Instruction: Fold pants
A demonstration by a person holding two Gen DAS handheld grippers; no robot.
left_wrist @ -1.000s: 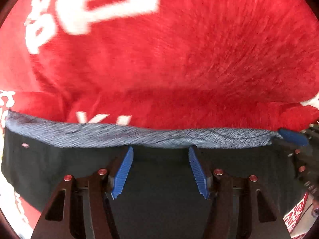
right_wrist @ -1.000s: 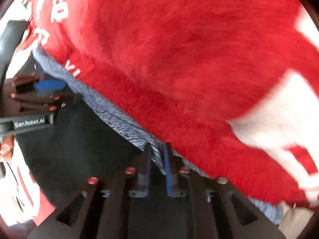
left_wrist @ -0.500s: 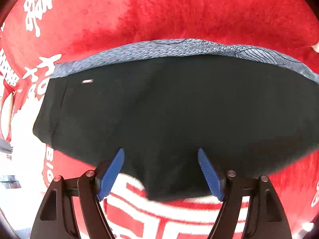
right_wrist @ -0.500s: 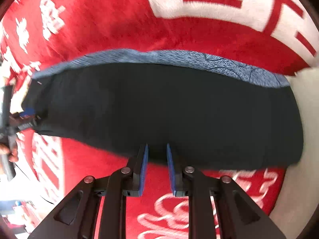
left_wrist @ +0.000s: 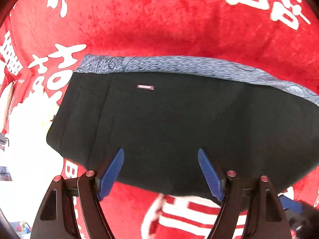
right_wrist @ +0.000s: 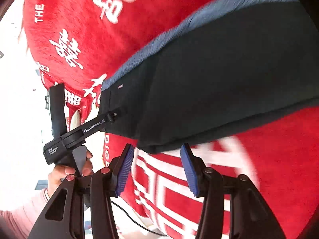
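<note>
The black pants [left_wrist: 179, 123] lie folded flat on a red blanket [left_wrist: 169, 20], with a blue-grey patterned waistband [left_wrist: 179, 65] along the far edge. They also show in the right wrist view [right_wrist: 219, 75]. My left gripper [left_wrist: 161, 155] is open and empty, its blue pads [left_wrist: 111, 175] above the near edge of the pants. My right gripper [right_wrist: 157, 149] is open and empty, just off the near edge of the pants. The left gripper also shows in the right wrist view [right_wrist: 83, 131], held by a hand.
The red blanket has white characters and lettering [right_wrist: 65, 49] and covers the surface. A bright white area [right_wrist: 18, 99] lies past its left edge. A black cable [right_wrist: 129, 217] runs near the bottom of the right wrist view.
Both grippers have pulled back from the pants, so more of the blanket shows. The right gripper has opened from nearly shut. The right view has swung to the left.
</note>
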